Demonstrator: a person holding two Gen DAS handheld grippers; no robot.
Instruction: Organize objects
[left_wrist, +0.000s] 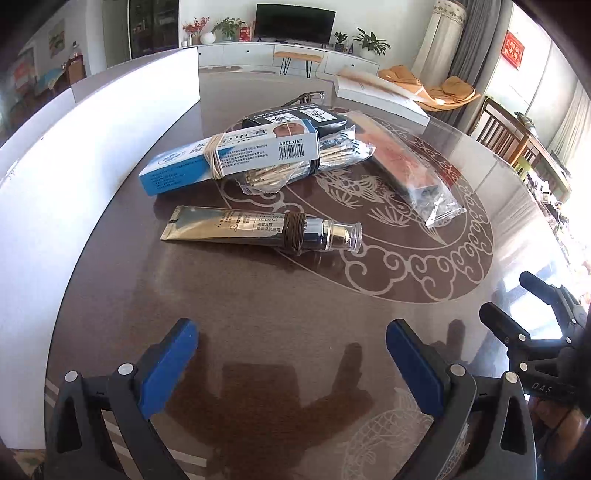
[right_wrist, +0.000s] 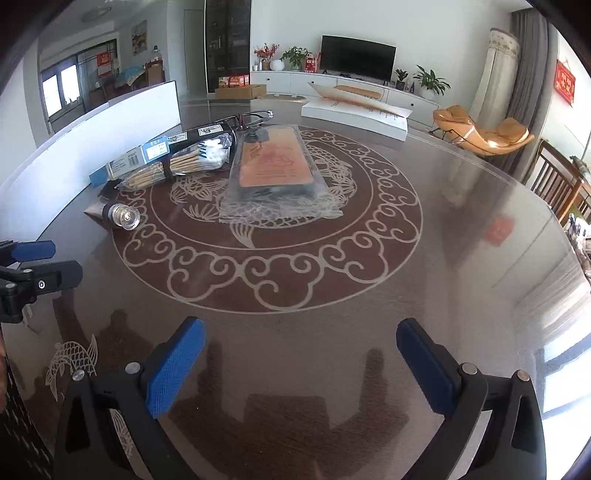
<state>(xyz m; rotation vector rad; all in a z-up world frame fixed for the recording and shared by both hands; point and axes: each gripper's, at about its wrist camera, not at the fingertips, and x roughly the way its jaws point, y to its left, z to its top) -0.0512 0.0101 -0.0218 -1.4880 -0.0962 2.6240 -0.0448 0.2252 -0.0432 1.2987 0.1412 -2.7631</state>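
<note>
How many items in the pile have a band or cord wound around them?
2 that I can see: the blue-and-white box, rubber-banded at the pile's left, and the gold tube, cord-wrapped, lying nearest the camera. Others may be hidden underneath.

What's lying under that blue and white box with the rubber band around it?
The blue and white box rests on a clear bag of cotton swabs and leans against a dark box behind it. Whether anything else lies beneath is covered from both views.

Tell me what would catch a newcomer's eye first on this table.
Probably the pale carved fish-and-cloud medallion at the centre of the dark round table. Next, the cluster lying on its far left part: a blue-and-white box bound with rubber bands atop bagged cotton swabs, a gold tube nearer the camera, and an orange item in clear wrap beside them.
</note>
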